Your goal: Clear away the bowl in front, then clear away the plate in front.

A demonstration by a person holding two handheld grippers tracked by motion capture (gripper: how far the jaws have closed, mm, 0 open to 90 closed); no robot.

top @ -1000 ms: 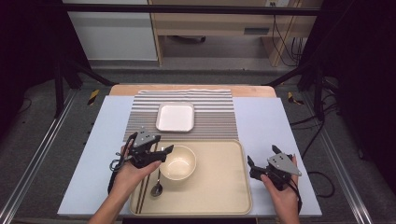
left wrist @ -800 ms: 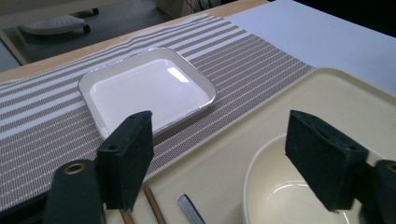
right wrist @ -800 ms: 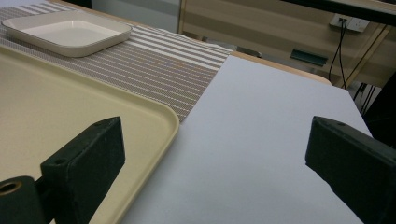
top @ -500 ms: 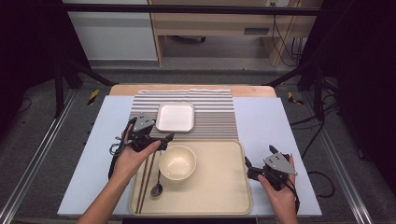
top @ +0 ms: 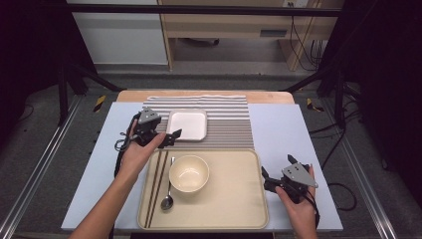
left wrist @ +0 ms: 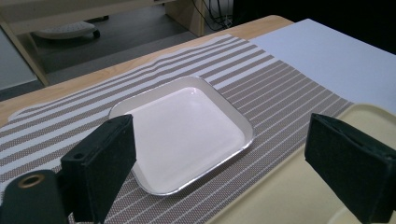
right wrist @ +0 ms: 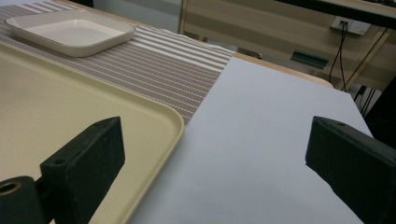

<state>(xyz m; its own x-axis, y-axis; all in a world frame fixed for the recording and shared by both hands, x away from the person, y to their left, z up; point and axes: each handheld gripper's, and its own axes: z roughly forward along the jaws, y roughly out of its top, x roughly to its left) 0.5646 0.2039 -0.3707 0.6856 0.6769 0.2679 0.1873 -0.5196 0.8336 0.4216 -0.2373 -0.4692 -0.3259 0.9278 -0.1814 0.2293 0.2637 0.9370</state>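
Square white shallow dish (top: 187, 124): flat on the grey-and-white striped placemat (top: 224, 119), just beyond the far rim of the beige plastic tray (top: 234, 199). Left gripper (top: 171, 137): black two-jaw tool at the dish's near left corner, jaws just opened wide, nothing between them; the dish lies ahead of the pads. Round cream bowl (top: 189, 173), metal spoon (top: 168, 194) and dark chopsticks (top: 155, 186): on the tray's left half. Right gripper (top: 263, 179): at the tray's right rim, jaws wide apart, empty, over the pale blue table cover (top: 278, 129).
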